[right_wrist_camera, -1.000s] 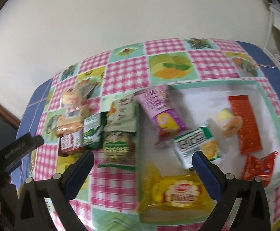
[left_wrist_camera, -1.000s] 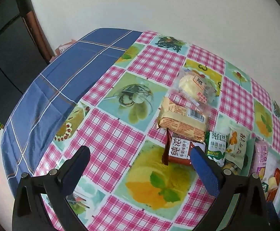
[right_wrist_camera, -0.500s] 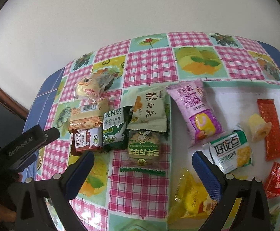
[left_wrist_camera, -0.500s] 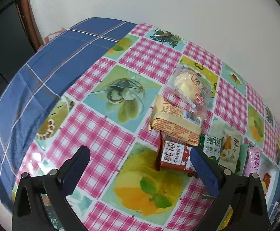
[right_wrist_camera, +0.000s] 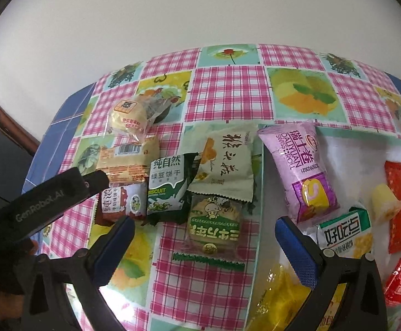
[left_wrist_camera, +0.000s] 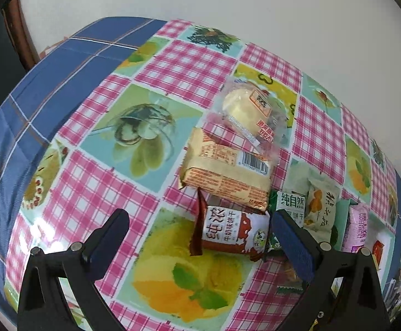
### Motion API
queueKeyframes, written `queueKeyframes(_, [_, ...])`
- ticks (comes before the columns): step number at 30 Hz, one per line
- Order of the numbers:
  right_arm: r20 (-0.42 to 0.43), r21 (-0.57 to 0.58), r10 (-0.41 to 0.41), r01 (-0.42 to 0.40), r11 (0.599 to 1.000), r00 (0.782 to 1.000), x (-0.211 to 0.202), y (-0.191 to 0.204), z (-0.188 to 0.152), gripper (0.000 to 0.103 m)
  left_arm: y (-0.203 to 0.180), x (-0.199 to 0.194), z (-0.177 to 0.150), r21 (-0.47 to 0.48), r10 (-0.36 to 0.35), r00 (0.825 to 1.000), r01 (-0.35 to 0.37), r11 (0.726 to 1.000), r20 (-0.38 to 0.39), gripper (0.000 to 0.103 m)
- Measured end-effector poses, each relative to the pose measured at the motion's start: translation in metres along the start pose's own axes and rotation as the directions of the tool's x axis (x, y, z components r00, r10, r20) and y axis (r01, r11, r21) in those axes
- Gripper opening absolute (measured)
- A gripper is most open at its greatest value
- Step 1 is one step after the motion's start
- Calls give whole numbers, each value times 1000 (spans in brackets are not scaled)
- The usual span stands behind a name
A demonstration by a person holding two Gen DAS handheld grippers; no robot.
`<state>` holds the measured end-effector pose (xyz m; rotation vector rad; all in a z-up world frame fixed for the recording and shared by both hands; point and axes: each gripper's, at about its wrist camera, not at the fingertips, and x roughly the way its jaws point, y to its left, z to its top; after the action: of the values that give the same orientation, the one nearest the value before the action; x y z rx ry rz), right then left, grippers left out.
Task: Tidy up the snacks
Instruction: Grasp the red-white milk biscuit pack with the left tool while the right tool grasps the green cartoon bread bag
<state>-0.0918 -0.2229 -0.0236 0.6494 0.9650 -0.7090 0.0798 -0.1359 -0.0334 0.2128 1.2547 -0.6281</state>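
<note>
Left wrist view: the left hand-held gripper (left_wrist_camera: 197, 233) stands with its jaws wide apart and nothing between them, low in the frame above the counter (left_wrist_camera: 90, 182), which carries a pink-check and fruit-print cloth. The red biscuit packet (left_wrist_camera: 229, 230) lies just inside the right fingertip. Directly above it in the frame, the tan wafer packet (left_wrist_camera: 228, 171) overlaps its upper edge, and the clear-wrapped round cake (left_wrist_camera: 248, 110) rests against the wafer packet's far end.

Right wrist view: the right hand-held gripper (right_wrist_camera: 204, 238) is likewise spread wide and empty, with the clear-wrapped cookie (right_wrist_camera: 214, 224) lying on the cloth between its fingertips. The green biscuit packet (right_wrist_camera: 168, 184) and pale green packet (right_wrist_camera: 228, 162) lie at centre. At right, the white tray (right_wrist_camera: 365, 149) holds the purple Swiss roll packet (right_wrist_camera: 299, 168), a yellow bag (right_wrist_camera: 280, 298) at the lower edge, and red packets (right_wrist_camera: 397, 204). The left tool's body crosses the left of the frame.
</note>
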Motion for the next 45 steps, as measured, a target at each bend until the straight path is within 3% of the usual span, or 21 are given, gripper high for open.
queueKeyframes(13, [-20,17,-47,47,999,999,12,-4,4,78,-26,22,-3,107,1,999,4,994,-49,103])
queueKeyframes(23, [-6,3,-66,66,998,998,6,-1,6,63,-23,36,-5,100,15,997,-7,995,-78,102])
queueKeyframes(28, [-21,-20,-58,58,998,998,10,4,4,61,-22,39,-7,104,28,996,-19,994,-89,97])
queueKeyframes(45, [-46,-19,-79,78,997,996,22,4,2,61,15,42,-5,10,51,994,-50,999,-93,97])
